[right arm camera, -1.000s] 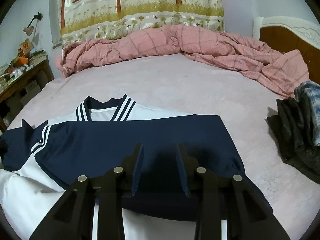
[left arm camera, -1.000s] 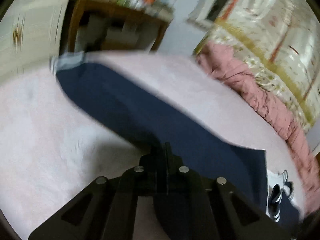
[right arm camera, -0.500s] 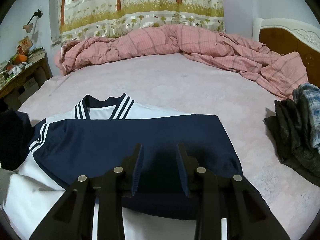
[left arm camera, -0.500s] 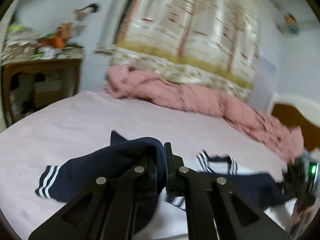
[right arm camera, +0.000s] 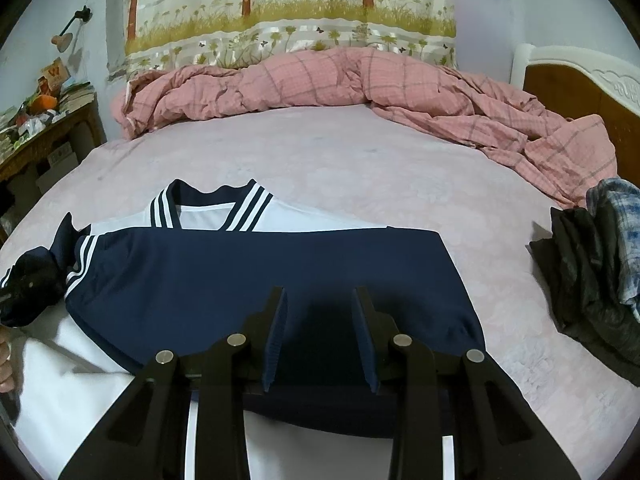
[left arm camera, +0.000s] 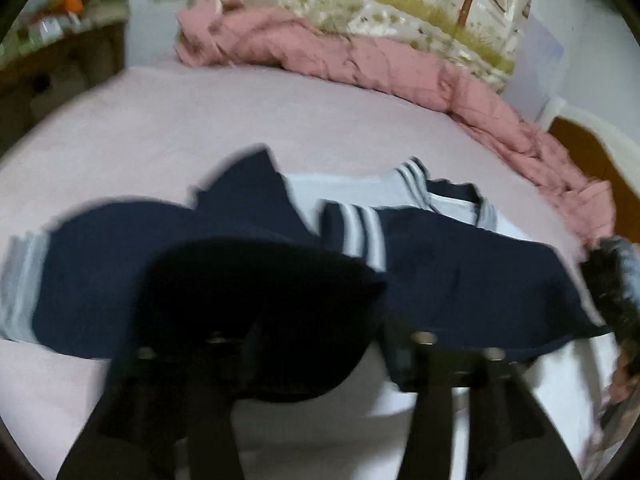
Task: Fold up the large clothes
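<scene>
The navy-and-white jersey (right arm camera: 256, 280) lies spread near the front edge of the pink bed (right arm camera: 360, 152), collar toward the crumpled pink plaid duvet (right arm camera: 360, 84) along the far edge. One navy sleeve is already folded flat across the chest.

A second ago the left gripper (left arm camera: 320, 344) was clenched on the other navy sleeve (left arm camera: 120, 264), carrying it in from the left side of the bed. Its jaws have just been opening and now stand apart. The sleeve is draped over the left finger in a blurred dark fold, so whether cloth still hangs between the pads cannot be told; its striped cuff trails toward the bed's left edge.

The right gripper (right arm camera: 320, 336) has not moved: jaws partly apart, low over the folded navy panel, gripping nothing visible.

A heap of dark clothes (right arm camera: 592, 280) sits at the bed's right edge.
</scene>
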Action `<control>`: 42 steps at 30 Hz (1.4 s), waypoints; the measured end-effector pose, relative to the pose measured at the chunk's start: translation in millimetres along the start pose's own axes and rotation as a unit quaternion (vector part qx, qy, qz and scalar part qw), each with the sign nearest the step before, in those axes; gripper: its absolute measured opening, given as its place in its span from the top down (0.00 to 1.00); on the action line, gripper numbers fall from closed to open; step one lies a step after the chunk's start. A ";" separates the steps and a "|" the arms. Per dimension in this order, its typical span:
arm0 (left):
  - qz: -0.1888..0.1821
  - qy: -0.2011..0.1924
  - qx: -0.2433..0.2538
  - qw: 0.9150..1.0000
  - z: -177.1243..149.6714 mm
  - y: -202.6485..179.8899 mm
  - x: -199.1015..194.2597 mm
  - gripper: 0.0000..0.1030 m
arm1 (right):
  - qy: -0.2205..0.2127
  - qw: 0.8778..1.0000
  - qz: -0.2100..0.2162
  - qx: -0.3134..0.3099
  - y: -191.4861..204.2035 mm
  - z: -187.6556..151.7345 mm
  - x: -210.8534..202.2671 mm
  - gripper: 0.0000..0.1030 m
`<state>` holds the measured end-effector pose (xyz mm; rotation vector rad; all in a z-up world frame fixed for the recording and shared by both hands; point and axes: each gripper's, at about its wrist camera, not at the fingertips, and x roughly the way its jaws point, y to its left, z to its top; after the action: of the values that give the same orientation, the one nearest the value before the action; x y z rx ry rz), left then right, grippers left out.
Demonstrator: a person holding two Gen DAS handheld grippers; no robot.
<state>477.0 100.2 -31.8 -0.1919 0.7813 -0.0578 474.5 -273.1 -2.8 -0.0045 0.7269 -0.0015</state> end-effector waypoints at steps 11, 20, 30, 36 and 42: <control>0.024 -0.127 -0.136 0.982 12.1 93.7 -119.5 0.14 | -0.007 1.000 -0.009 0.005 -9.8 3.0 -3.3 0.66; 0.015 -0.029 -0.275 0.961 -15.0 195.8 -54.8 0.14 | -0.003 1.000 -0.012 -0.014 -3.6 1.0 -1.6 0.66; 0.084 -0.009 -0.216 0.973 -21.9 186.4 -38.8 0.91 | -0.005 1.000 -0.010 -0.005 -6.0 2.5 -2.7 0.66; 0.039 -0.131 -0.102 0.985 10.4 103.2 -105.1 0.95 | -0.012 1.000 -0.004 0.012 -16.4 5.7 -9.3 0.66; -0.071 -0.176 -0.004 0.982 75.0 -15.0 -156.4 0.95 | -0.035 0.999 -0.037 0.009 -27.1 8.8 -21.8 0.66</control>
<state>419.1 115.9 131.7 -0.2567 0.4148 -0.1509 464.1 -300.2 18.4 -0.0145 0.6556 -0.0777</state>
